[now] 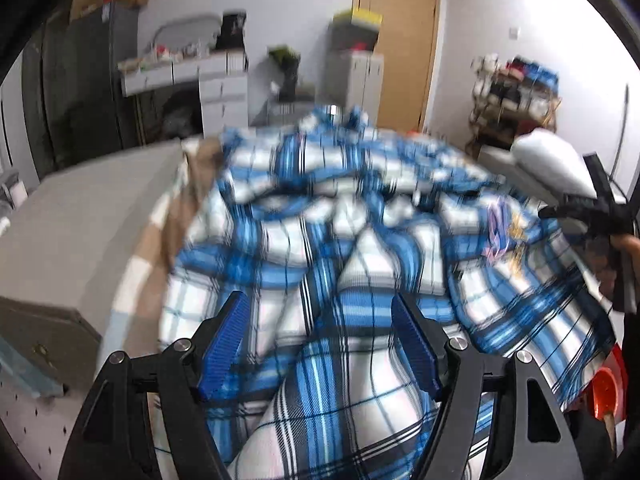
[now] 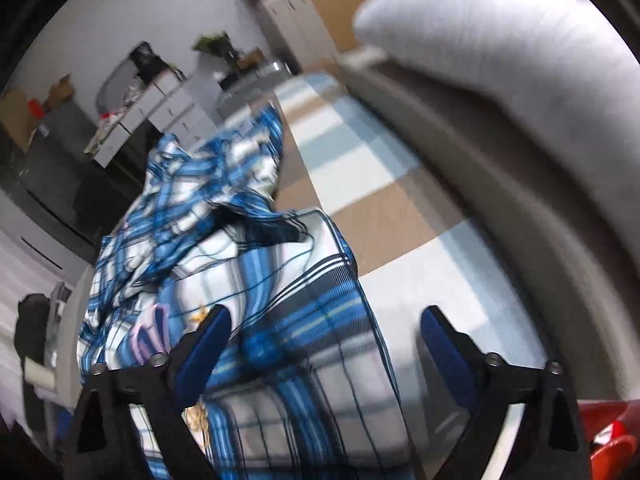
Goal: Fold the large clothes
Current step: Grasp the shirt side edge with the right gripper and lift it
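Your left claw [image 1: 318,340] hangs over the shirt [image 1: 340,240], its blue pads [image 1: 224,344] spread apart with plaid cloth showing between and beneath them; neither pad presses on the fabric, so it grips nothing. The shirt, blue and white plaid, lies rumpled in a heap on the bed [image 1: 144,248], over a sheet checked in tan, white and pale blue. Its near part spreads toward you and passes under the claw. A small pink and yellow emblem [image 1: 504,232] sits on the cloth toward the right of the left view.

Your right claw [image 2: 324,344] is also parted. Its left pad [image 2: 204,352] is over the shirt [image 2: 224,248] and its right pad [image 2: 448,356] is over bare sheet [image 2: 384,184], so the shirt's right edge runs between them. No pad squeezes the cloth. In the left view you can see your right claw [image 1: 592,208] at the far right edge, with your hand [image 1: 628,252] behind it, beside the shirt's right side.

A white pillow [image 2: 500,28] lies beyond the shirt at the right. Both views are blurred, so finer folds and the shirt's collar and sleeves cannot be told apart.
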Demonstrator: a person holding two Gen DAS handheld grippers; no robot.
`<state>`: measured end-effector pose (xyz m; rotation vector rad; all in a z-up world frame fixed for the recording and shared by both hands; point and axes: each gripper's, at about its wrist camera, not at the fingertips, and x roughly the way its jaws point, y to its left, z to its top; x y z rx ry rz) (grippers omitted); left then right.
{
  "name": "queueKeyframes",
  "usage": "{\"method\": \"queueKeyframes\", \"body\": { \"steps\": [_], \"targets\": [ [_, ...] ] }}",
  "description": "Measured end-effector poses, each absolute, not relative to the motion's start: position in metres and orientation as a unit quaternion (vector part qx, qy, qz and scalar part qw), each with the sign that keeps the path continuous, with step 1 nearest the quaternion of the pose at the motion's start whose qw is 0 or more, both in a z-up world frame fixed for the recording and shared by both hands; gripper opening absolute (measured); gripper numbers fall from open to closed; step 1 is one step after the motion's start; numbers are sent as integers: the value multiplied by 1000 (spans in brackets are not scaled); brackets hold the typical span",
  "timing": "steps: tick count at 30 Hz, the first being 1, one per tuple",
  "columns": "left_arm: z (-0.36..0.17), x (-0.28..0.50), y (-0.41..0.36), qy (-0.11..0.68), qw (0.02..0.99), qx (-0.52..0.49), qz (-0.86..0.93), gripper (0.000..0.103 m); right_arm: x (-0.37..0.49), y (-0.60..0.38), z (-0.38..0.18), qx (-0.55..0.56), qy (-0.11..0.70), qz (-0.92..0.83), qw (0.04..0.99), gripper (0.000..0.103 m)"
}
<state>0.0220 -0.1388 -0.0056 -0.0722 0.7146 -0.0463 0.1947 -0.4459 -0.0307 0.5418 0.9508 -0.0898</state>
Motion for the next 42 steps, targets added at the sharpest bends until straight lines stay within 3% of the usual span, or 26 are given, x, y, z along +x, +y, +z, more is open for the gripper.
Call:
{"method": "queueKeyframes", "body": {
  "steps": [2, 3, 5, 8, 11, 13, 19, 31, 42],
  "targets": [
    [-16, 17, -137, 367, 929, -37, -23, 69, 204, -433, -25, 185, 467, -16, 865, 16],
    [-18, 14, -136, 371, 928, -34, -19, 69, 205, -435, -23, 192, 466, 1, 864, 2],
    [-22, 10, -131, 383, 923, -28, -14, 69, 199, -449, -3, 189, 420, -29, 887, 1],
    [-22, 7, -123, 388, 921, -39, -19, 69, 197, -463, 5, 196, 406, -86, 888, 5],
    [-18, 2, -120, 386, 921, -45, -18, 69, 194, -440, 5, 133, 434, -98, 886, 19],
    [-16, 4, -122, 379, 924, -49, -23, 69, 186, -426, 10, 105, 423, -83, 896, 55],
    [-2, -4, -112, 339, 938, -74, -20, 69, 150, -363, 48, 74, 363, 29, 928, 78],
    [7, -10, -65, 336, 931, -127, 67, 69, 153, -261, -2, 50, 416, 141, 897, 79],
    [-25, 4, -55, 414, 890, -184, 57, 69, 118, -354, -39, 105, 434, 9, 895, 78]
  ]
}}
